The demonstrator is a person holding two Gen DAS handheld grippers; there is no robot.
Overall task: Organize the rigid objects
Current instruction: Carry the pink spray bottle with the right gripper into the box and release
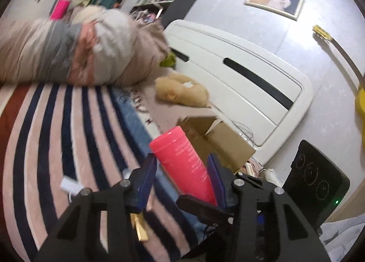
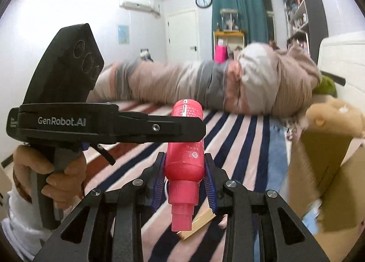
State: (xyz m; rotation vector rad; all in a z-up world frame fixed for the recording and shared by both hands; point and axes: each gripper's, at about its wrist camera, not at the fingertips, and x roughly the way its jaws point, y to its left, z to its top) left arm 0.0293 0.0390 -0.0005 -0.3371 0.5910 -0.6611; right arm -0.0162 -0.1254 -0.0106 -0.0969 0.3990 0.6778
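A pink plastic bottle is held in the air above the striped bed. My right gripper is shut on its lower body, just above the neck and cap, which point toward the camera. My left gripper stands around the bottle's upper body; its right blue pad touches the bottle, the left pad stands a little off. In the right wrist view the left gripper's fingers cross the bottle from the left. A brown cardboard box stands open beside the bed.
A rolled duvet lies across the far side of the striped bedspread. A tan plush toy and a white headboard are beyond the box. A gold flat piece and a small white item lie on the bed.
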